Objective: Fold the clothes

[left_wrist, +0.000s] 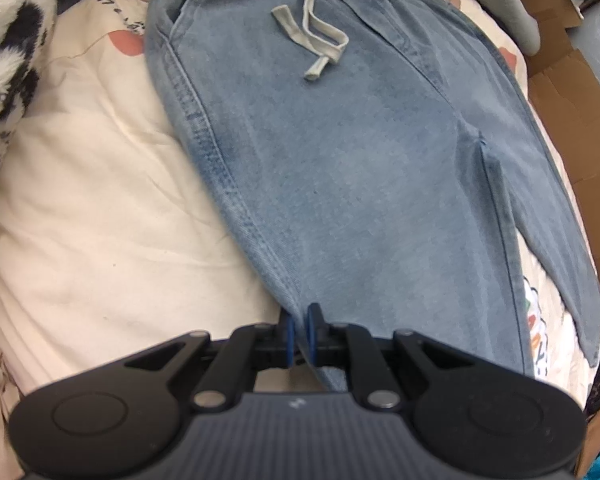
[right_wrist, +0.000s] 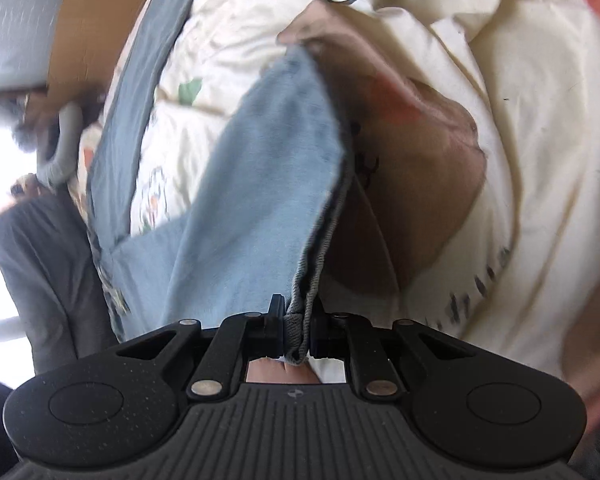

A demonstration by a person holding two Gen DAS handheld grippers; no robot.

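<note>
Light blue jeans [left_wrist: 340, 152] with a pale drawstring [left_wrist: 316, 36] lie spread on a cream bedcover [left_wrist: 92, 184], waistband at the far end. My left gripper [left_wrist: 300, 330] is shut on the near edge of one trouser leg, its blue pads pinching the denim. In the right wrist view, the other leg of the jeans [right_wrist: 268, 184] hangs lifted off the bed, and my right gripper [right_wrist: 298, 320] is shut on its hem, which bunches between the fingers.
A black-and-white fuzzy blanket [left_wrist: 4, 60] lies at the left. Brown cardboard [left_wrist: 560, 80] and a grey garment [left_wrist: 508, 4] sit beyond the bed's right side. The printed cream cover [right_wrist: 520, 120] is rumpled under the lifted leg.
</note>
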